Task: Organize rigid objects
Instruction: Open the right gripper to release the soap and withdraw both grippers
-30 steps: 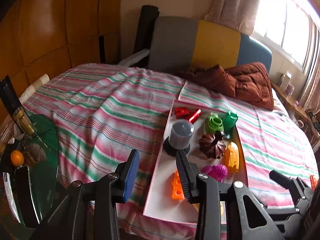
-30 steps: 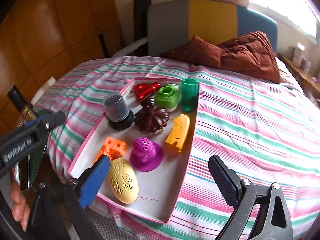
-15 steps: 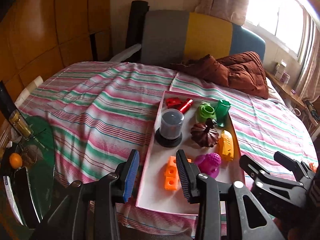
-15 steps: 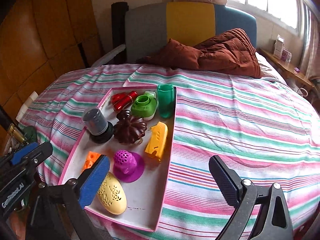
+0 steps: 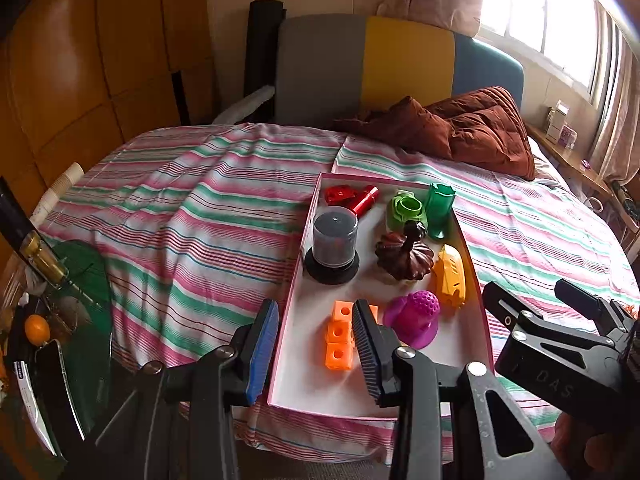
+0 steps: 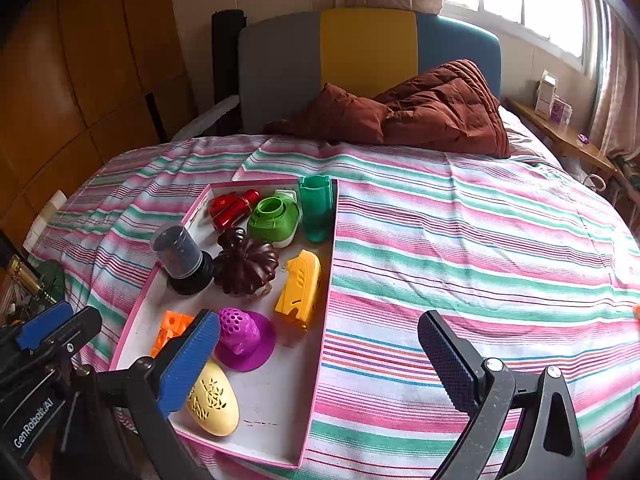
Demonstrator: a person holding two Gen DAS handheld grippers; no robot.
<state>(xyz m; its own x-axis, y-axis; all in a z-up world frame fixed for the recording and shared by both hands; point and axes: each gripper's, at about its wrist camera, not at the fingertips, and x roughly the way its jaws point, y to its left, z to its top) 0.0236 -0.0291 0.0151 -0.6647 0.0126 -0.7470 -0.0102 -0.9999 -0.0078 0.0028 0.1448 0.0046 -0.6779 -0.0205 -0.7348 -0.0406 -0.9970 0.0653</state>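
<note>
A pink-rimmed white tray [image 5: 298, 264] [image 6: 326, 320] lies on the striped bed. It holds red pieces [image 6: 234, 208], a green round part [image 6: 274, 216], a green cup [image 6: 316, 208], a dark canister [image 5: 335, 240], a brown pumpkin shape [image 6: 246, 266], a yellow piece [image 6: 300, 288], a purple knob [image 6: 244, 336], an orange block [image 5: 340, 340] and a pale yellow egg [image 6: 212, 400]. My left gripper [image 5: 314, 350] hovers open over the tray's near left corner, nothing between its pads. My right gripper [image 6: 318, 362] stands wide open above the tray's near right edge.
A brown quilt [image 5: 460, 132] is heaped at the head of the bed against a grey, yellow and blue headboard [image 6: 368, 52]. Left of the bed stands a green glass side table [image 5: 88, 280] with a bottle and an orange fruit [image 5: 37, 330]. A wooden shelf [image 6: 560, 136] runs under the window.
Both views have rolled a little and the tray now sits more level in them. The right gripper reaches further into the left wrist view. Neither gripper's jaws changed.
</note>
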